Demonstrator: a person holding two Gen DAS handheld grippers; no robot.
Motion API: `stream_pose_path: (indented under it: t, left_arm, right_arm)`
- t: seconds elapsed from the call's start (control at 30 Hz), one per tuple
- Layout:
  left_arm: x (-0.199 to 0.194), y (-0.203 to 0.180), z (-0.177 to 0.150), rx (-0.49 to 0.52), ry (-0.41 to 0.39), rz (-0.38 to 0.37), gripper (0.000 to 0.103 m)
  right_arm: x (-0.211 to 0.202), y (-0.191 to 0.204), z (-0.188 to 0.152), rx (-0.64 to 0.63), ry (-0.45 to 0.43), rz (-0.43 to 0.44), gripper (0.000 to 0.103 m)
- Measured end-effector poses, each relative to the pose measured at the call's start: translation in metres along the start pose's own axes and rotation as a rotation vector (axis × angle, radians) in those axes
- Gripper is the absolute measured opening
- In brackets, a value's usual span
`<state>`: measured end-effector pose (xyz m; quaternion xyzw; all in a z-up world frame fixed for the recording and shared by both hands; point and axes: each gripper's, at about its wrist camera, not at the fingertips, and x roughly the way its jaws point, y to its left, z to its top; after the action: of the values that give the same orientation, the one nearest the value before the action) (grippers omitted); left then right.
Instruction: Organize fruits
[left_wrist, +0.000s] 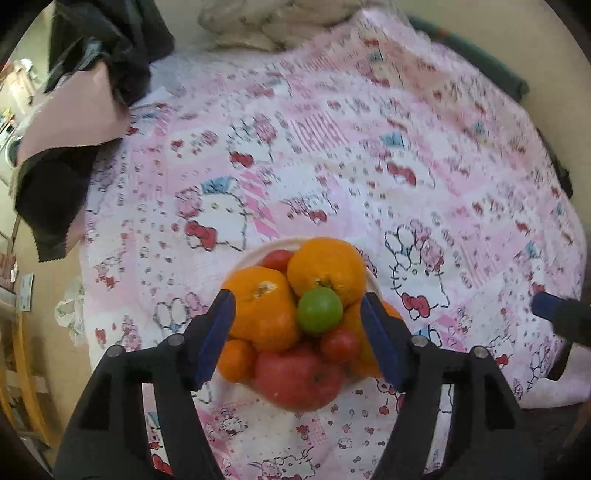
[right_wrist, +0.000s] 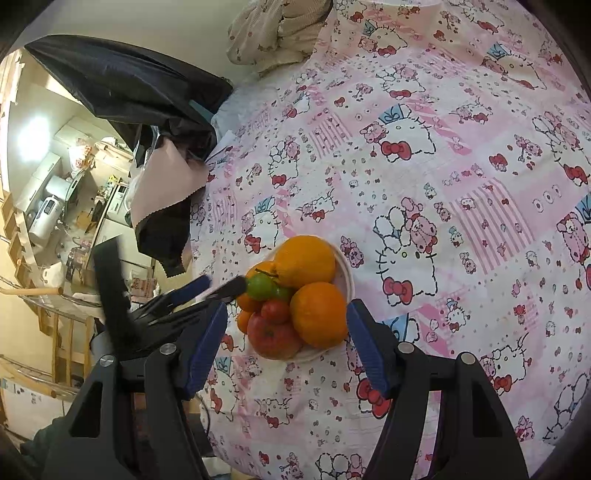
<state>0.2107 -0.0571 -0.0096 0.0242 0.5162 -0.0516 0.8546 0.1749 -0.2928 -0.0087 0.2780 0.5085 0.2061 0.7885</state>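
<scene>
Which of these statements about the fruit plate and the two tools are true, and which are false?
1. Both tools are open and hold nothing. True: left tool, right tool.
2. The green fruit lies alone on the cloth. False: it sits on top of the pile in the white plate.
3. The plate holds only oranges. False: a big red tomato is there too.
4. The plate stands on a pink patterned cloth. True.

free: sheet (right_wrist: 461, 184) right of bowl (right_wrist: 345, 275) | blocked: dark cloth (right_wrist: 147, 110) far-left
</scene>
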Motion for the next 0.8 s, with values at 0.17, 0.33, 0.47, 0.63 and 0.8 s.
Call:
stream_pose_path:
  t: [0.17, 0.33, 0.47, 0.63, 0.8]
  left_arm:
    - [-0.04, 0.037, -0.021, -0.118, -0.105, -0.021, 0.066]
    - [-0.075, 0.052, -0.051, -0.145, -0.214, 0.01, 0.066]
    - [-0.091, 0.05, -0.077, -0.137, -0.267, 0.04, 0.066]
    - [-0.101, 0.056, -0.111, -0.207, -0.297, 0.004, 0.067]
    - [-0.104, 0.056, -0.125, -0.19, -0.323, 0.035, 0.083]
  right_arm:
    - [-0.001, 0.002, -0.002, -0.002, -0.03, 0.036, 0.082]
    - [0.0, 0.019, -0.013, -0.091, -0.089, -0.037, 0.09]
    - [-0.008, 0.04, -0.03, -0.208, -0.149, -0.096, 0.094]
    - [-0.019, 0.051, -0.048, -0.26, -0.22, -0.103, 0.103]
    - [-0.017, 0.058, -0.071, -0.291, -0.232, -0.181, 0.103]
